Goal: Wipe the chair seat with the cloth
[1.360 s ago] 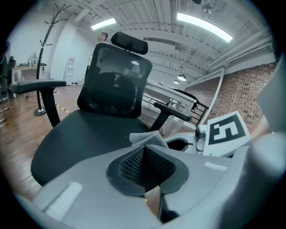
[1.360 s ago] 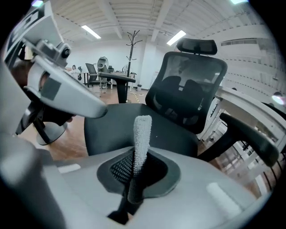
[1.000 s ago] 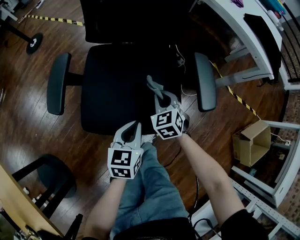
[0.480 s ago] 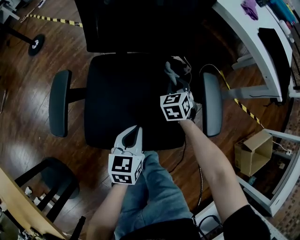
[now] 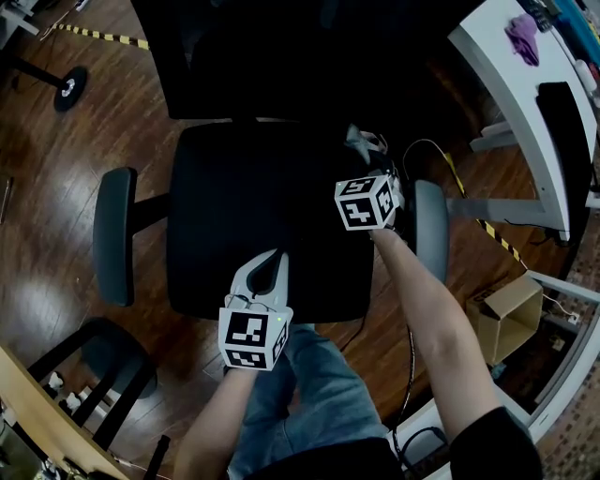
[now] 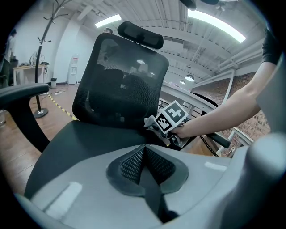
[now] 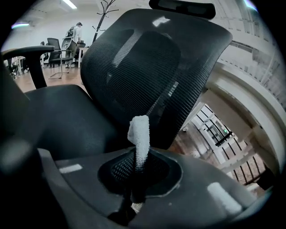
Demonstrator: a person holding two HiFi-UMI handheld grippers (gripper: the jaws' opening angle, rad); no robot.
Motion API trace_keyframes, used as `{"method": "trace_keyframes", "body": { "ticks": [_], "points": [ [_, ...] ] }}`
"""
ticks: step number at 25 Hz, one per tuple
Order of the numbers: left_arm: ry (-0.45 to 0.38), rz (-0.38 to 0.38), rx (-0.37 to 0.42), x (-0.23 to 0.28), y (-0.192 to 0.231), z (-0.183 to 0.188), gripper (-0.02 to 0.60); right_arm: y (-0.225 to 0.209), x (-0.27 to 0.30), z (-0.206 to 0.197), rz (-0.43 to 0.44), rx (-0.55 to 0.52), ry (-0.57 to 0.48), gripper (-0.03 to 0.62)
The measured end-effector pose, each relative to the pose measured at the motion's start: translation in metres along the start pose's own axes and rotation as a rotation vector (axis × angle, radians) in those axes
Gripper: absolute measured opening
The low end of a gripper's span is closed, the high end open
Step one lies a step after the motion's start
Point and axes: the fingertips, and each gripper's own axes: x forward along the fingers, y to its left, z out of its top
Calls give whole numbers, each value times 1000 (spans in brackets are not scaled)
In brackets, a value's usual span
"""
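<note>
I had swept the right gripper (image 5: 363,145), fingers pinching the cloth (image 7: 139,132), to the chair seat's (image 5: 244,216) rear. The left gripper's (image 6: 144,156) fingers stayed closed, empty.

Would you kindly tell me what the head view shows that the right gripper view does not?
Only the head view shows the left hand-held gripper over the seat's front edge, and the cardboard box on the floor. Only the right gripper view shows the jaws of the right hand-held gripper closed on the white cloth, plus the headrest. Both show the black chair seat and the mesh backrest.
</note>
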Motion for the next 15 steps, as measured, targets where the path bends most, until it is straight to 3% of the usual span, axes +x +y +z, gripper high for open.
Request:
{"method": "trace_keyframes", "body": {
  "ticks": [7,15],
  "points": [
    [12,-33,9,11,-8,-3,5,17,-4,-9,46,6,11,0],
    [34,-75,47,-9,-10,-19,5,45,-36,-38,36,15,10,0]
  ]
}}
